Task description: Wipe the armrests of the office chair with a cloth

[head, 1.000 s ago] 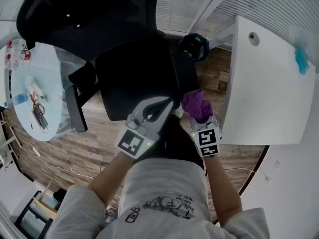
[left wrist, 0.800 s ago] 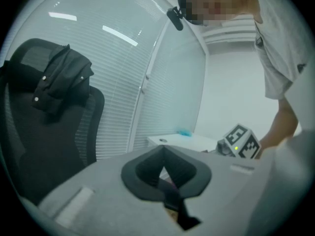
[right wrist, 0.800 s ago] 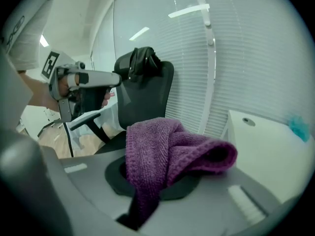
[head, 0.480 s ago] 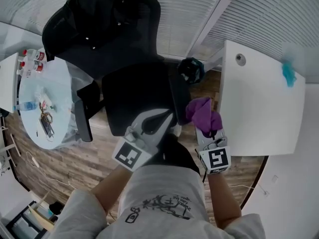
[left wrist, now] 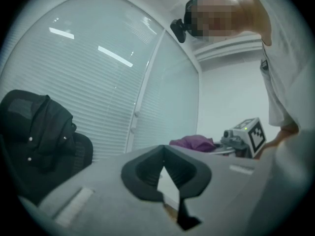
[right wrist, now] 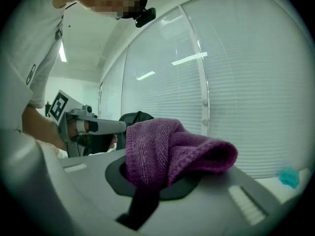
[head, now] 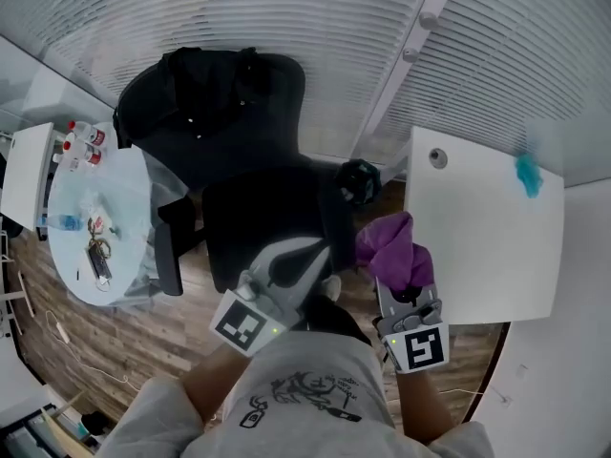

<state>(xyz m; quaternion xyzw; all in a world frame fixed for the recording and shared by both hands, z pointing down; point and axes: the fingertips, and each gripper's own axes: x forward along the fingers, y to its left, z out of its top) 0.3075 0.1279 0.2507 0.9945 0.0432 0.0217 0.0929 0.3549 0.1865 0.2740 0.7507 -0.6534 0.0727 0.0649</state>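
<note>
One cloth, one chair, two tongs
Right tongs (head: 403, 292) pinch the purple cloth (head: 389, 248) beside the office chair (head: 267, 219) (near the white surface (head: 477, 241)); left tongs (head: 315, 252) pressed together, holding nothing.

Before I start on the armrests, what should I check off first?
1. Cloth gripped: ok. The right hand-held gripper is shut on the purple cloth.
2. Left hand-held gripper free: ok. Its jaws are together with nothing between them.
3. Cloth on an armrest: not ok. It is held up in the air near the office chair.
4. Armrest in sight: ok. One armrest shows beside the seat in the head view.
5. Armrest surface dirty: cannot tell.
</note>
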